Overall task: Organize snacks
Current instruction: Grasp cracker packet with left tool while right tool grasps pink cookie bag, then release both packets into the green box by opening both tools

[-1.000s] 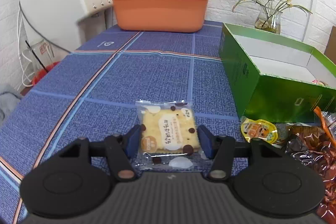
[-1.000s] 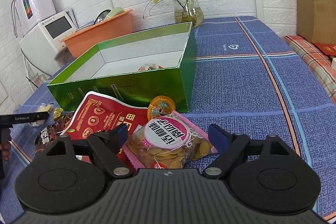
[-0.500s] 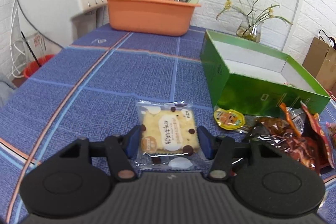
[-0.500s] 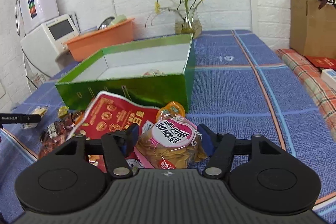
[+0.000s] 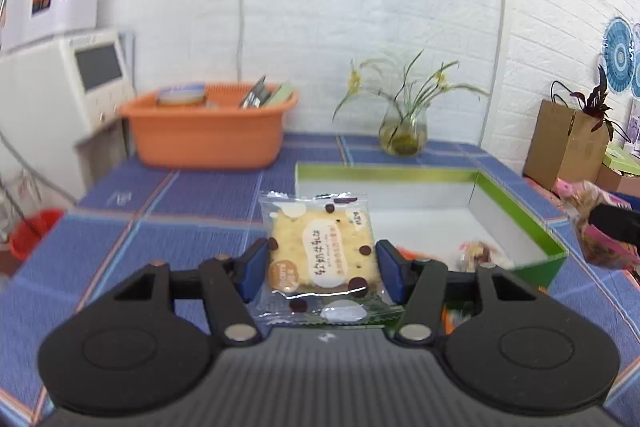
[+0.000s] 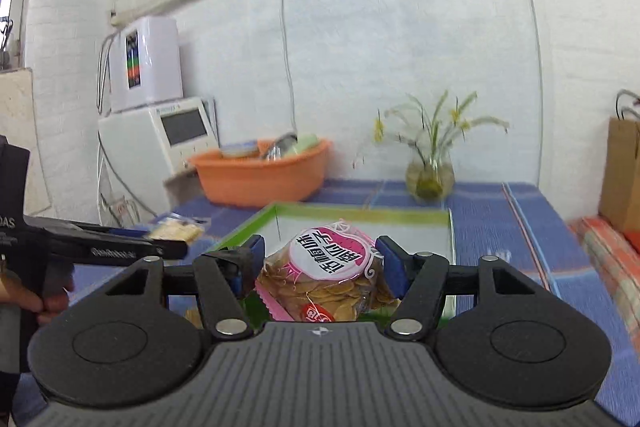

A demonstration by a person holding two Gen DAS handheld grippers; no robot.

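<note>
A clear packet with a chocolate-chip cracker (image 5: 322,255) hangs in the air, my left gripper (image 5: 322,267) shut on its two sides. It is level with the near left corner of the open green box (image 5: 516,211), which holds a small snack (image 5: 480,255). My right gripper (image 6: 320,267) is shut on a pink bag of golden chips (image 6: 328,275), lifted in front of the same green box (image 6: 360,215). In the right wrist view a hand (image 6: 24,295) holds the left gripper, its black finger (image 6: 120,250) carrying the cracker packet (image 6: 176,229).
An orange tub (image 5: 208,139) with kitchen items stands at the back of the blue tablecloth, beside a white machine (image 5: 60,87). A glass vase with flowers (image 5: 402,131) is behind the box. A brown paper bag (image 5: 568,143) stands at the right and a red bucket (image 5: 32,231) at the left.
Both grippers have risen off the table with their packets and tilted up. The right gripper closed on the chip bag. The loose snack pile has dropped out of sight below.
</note>
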